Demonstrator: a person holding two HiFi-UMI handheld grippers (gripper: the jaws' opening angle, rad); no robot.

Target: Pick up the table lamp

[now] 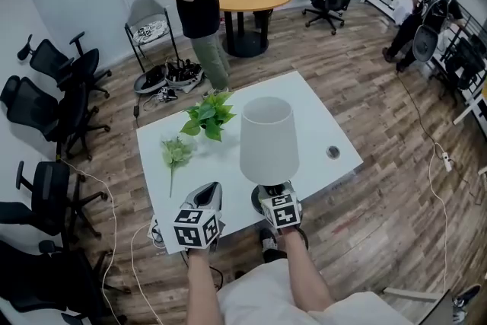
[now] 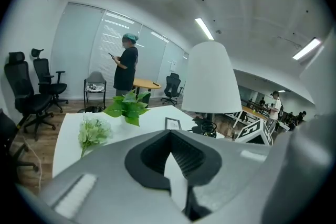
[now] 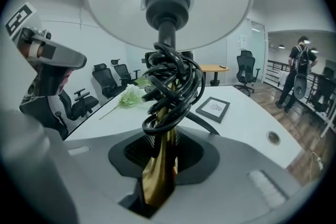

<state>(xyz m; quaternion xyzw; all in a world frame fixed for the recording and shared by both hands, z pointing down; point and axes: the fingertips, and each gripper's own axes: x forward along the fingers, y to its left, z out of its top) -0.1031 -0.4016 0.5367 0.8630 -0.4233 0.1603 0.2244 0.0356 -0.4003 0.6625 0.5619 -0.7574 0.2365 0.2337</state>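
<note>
The right hand-held gripper (image 3: 159, 176) is pinching the gold stem of the table lamp (image 1: 268, 141), which is standing at the near edge of the table (image 1: 323, 122). The left hand-held gripper (image 2: 176, 170) is sitting pressed together, empty. Likely risks: the shade tipping the lamp, or the coiled cord (image 3: 170, 86) snagging. No legible writing is showing.

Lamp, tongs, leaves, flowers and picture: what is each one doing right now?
table lamp: upright, held low on its stem by the right tongs
cord: coiled round the lamp's stem
right tongs: shut on the lamp's stem
left tongs: shut, holding nothing
leafy sprig: lying on the table
white flowers: lying on the table
picture frame: lying flat on the table
</note>
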